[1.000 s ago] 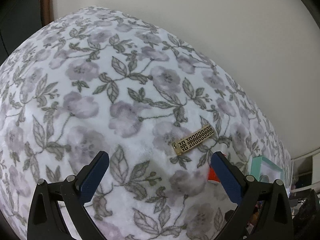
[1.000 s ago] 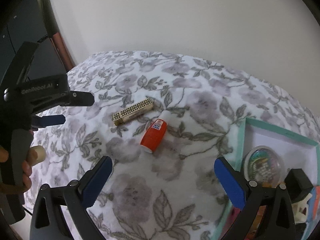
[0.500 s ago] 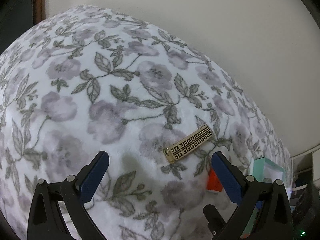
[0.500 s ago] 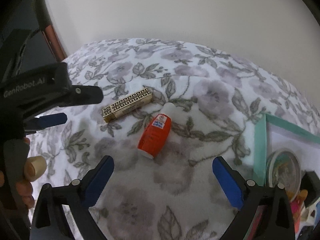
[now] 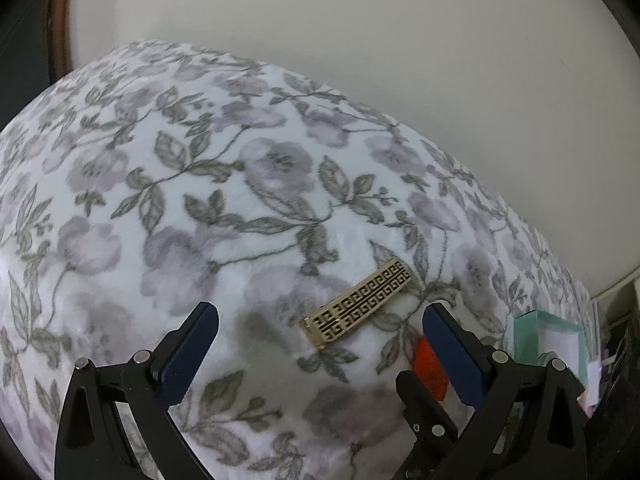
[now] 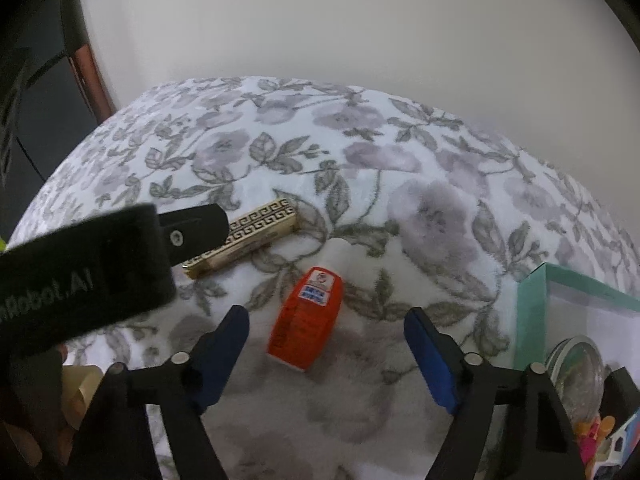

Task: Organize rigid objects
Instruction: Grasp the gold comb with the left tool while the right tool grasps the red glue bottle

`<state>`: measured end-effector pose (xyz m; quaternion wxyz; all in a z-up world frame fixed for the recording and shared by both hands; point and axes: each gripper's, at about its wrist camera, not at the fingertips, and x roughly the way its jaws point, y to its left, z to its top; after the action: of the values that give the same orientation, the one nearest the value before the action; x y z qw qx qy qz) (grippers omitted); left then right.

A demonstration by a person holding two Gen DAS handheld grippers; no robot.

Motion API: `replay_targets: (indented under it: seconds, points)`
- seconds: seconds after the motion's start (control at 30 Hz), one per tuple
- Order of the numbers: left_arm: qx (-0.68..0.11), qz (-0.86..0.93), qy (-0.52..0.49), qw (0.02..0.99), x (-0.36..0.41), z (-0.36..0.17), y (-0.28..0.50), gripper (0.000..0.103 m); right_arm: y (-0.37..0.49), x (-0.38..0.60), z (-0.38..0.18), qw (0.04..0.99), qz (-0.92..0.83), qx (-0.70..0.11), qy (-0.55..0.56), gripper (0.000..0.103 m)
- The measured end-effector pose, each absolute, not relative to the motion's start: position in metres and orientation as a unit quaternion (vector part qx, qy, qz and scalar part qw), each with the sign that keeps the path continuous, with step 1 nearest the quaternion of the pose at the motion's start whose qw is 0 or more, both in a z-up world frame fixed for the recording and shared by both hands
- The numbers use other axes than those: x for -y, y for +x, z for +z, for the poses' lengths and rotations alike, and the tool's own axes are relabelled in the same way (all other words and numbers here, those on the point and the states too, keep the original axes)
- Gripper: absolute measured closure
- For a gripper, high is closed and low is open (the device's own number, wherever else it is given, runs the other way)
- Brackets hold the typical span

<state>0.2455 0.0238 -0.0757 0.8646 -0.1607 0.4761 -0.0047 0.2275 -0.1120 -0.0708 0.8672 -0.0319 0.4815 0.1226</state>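
Left wrist view: the left gripper [image 5: 320, 336] stands wide and empty above the floral blanket [image 5: 200, 200]; the gold patterned case [image 5: 357, 305] lies just ahead, between its fingers.

Right wrist view: the right gripper [image 6: 326, 332], its jaws just narrowing, stands apart around the orange bottle [image 6: 307, 317], not touching it. A teal-rimmed tray [image 6: 528, 304] sits to its right.

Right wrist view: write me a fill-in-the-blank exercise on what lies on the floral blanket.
1. The bottle lying between the right gripper's open fingers is ____ in colour.
2. The gold patterned box lies on the floral ____.
3. The bottle's white cap points toward the ____ box.
4. The tray at the right edge has a ____ rim.

Missing words: orange; blanket; gold; teal
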Motion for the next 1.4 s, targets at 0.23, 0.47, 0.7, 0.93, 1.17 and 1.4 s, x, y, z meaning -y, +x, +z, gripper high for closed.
replay_targets:
  seconds: [0.23,0.47,0.7,0.93,1.17,1.4]
  points:
    - [-0.464,0.0,-0.1,0.88,-0.007,-0.077,0.248,0.001,0.232,0.124,-0.076,0.867,0.111,-0.485,-0.02,0.027]
    - [-0.461,0.002,-0.081,0.884,-0.002,-0.082,0.251,0.007,0.236,0.127,-0.075,0.871,0.101,-0.481,-0.027,0.034]
    - [-0.473,-0.005,-0.079,0.878,0.001,-0.092,0.254,0.024,0.24,0.119,-0.077,0.871,0.105,-0.478,-0.044,0.041]
    - [-0.468,-0.002,-0.076,0.881,0.003,-0.094,0.256,0.025,0.246,0.116,-0.079,0.872,0.104,-0.476,-0.049,0.041]
    - [-0.467,0.007,-0.069,0.881,0.0,-0.093,0.255,0.041,0.247,0.116,-0.079,0.874,0.109,-0.472,-0.047,0.048]
    - [-0.467,0.017,-0.07,0.881,-0.003,-0.093,0.254,0.057,0.244,0.111,-0.078,0.873,0.125,-0.467,-0.056,0.065]
